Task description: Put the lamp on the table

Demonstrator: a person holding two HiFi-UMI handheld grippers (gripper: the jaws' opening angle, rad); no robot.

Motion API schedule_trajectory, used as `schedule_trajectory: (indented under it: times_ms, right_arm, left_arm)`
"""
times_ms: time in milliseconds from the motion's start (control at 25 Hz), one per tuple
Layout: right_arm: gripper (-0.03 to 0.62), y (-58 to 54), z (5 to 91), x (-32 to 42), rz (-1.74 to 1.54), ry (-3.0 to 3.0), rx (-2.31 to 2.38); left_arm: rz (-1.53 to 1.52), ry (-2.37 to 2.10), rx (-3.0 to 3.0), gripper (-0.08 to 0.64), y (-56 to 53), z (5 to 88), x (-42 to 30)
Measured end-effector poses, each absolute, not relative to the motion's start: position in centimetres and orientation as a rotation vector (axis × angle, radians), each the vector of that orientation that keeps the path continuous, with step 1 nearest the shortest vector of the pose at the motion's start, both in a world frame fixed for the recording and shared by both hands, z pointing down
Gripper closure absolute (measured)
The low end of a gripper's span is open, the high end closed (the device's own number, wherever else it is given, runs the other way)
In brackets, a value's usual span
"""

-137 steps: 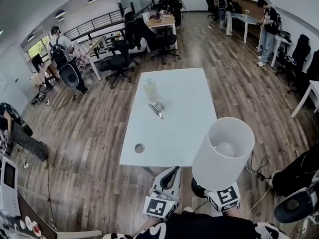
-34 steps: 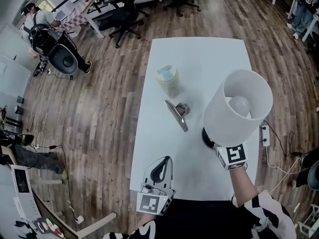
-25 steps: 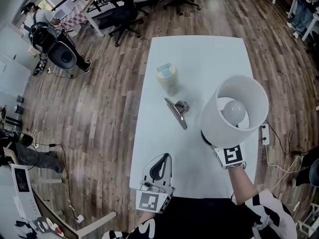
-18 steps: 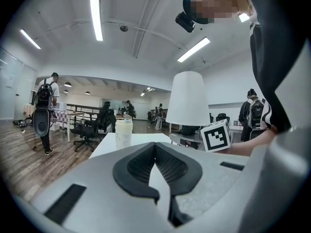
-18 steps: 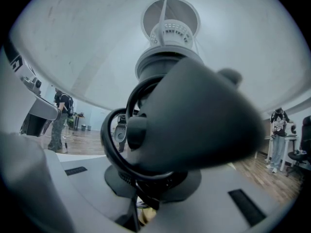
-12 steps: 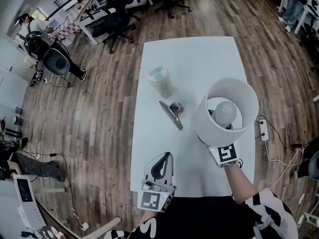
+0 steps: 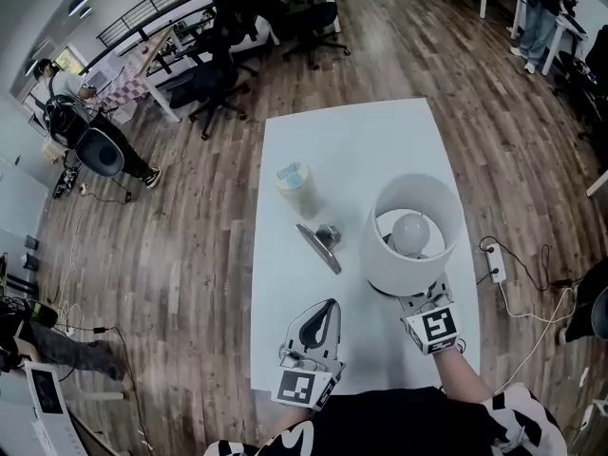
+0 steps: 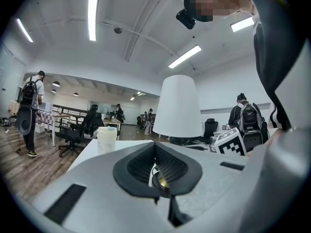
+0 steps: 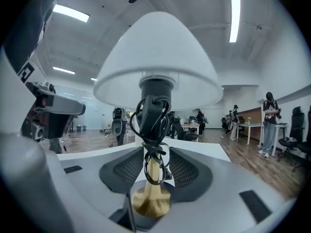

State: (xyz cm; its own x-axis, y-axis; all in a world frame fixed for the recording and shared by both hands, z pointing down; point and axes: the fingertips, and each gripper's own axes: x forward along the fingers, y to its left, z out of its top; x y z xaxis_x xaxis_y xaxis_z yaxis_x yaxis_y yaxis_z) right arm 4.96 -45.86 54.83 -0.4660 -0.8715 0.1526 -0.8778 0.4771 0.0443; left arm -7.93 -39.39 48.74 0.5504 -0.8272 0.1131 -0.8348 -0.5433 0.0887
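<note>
Lamp [image 7: 385,250] stood on table [image 7: 351,141], 4 o'clock from cup [image 7: 296,188]. Right gripper [image 7: 412,297] jaws just opened, stem [image 9: 154,178] loose between; left gripper [image 7: 326,310] closed, empty. Risk: jaw could snag coiled cord [image 9: 153,125] on pullback, toppling lamp.

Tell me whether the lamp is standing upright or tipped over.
Upright: the lamp shows its shade opening straight up, bulb visible inside, and in the right gripper view its stem rises vertically.
</note>
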Motion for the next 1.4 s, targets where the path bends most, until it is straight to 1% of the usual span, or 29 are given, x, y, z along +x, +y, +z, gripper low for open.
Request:
schedule_trajectory:
  times_ms: [120,320,600,640,760,880,1120,1400]
  right_arm:
    - [0.437,-44.5,54.6,6.2,0.054,-2.549,1.551]
    - [0.437,-42.4,52.8,10.4,0.056,-2.514,1.632]
    - [0.44,-41.4,45.9,16.0,-0.063,-2.471,1.821]
    - [0.449,-41.2,44.6,16.0,-0.087,-2.491,1.827]
    - [0.512,-40.5,41.5,14.8,-0.159,-2.579,1.773]
    - [0.547,-40.1,41.2,12.9,-0.142,-2.652,1.692]
    - [0.572,-39.3,42.5,11.0,-0.12,-2.715,1.623]
    - [0.574,-38.8,43.0,11.3,-0.087,-2.761,1.575]
  left_arm:
    - [0.057,-1.369,2.683,0.555,-40.1,48.6,-6.4]
    - [0.033,-1.282,2.74,0.556,-40.1,47.8,-3.9]
    - [0.009,-1.233,2.766,0.555,-40.0,46.5,-2.5]
    - [0.003,-1.23,2.767,0.555,-40.0,46.3,-2.4]
    - [-0.013,-1.233,2.778,0.555,-39.9,45.4,-2.0]
    - [-0.011,-1.234,2.783,0.557,-39.8,45.1,-1.5]
    - [-0.018,-1.262,2.775,0.555,-39.2,45.7,-1.0]
    - [-0.029,-1.324,2.759,0.556,-38.1,45.7,-0.8]
